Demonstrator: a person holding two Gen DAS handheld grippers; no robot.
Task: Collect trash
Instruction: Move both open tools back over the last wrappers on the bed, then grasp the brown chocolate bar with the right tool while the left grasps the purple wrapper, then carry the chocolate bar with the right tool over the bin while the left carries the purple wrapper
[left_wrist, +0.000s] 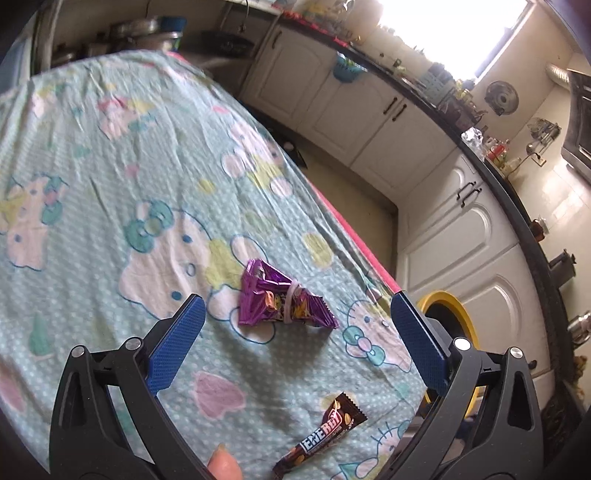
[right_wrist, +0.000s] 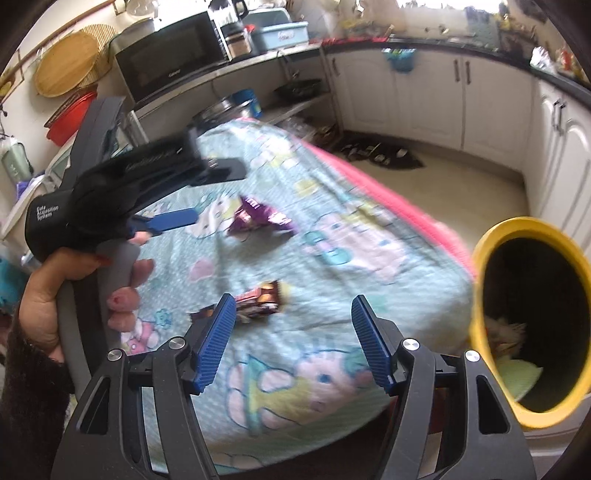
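A crumpled purple wrapper (left_wrist: 280, 295) bound with a rubber band lies on the cartoon-print sheet (left_wrist: 110, 184). My left gripper (left_wrist: 297, 299) hovers over it, open wide, with a blue pad on each side and clear of it. A brown snack-bar wrapper (left_wrist: 325, 428) lies nearer the bed's edge. In the right wrist view my right gripper (right_wrist: 293, 301) is open with nothing between its pads. The brown wrapper (right_wrist: 258, 299) lies just beyond its left fingertip, and the purple wrapper (right_wrist: 258, 218) lies farther off. A yellow bin (right_wrist: 480, 258) stands at the right.
The bin's yellow rim (left_wrist: 443, 299) shows past the bed's pink edge (left_wrist: 354, 229). Inside the bin lie tan and pale green scraps (right_wrist: 513, 354). A hand (right_wrist: 55, 295) grips the left tool's handle. White cabinets (left_wrist: 461, 236) and open floor (right_wrist: 443, 192) lie beyond the bed.
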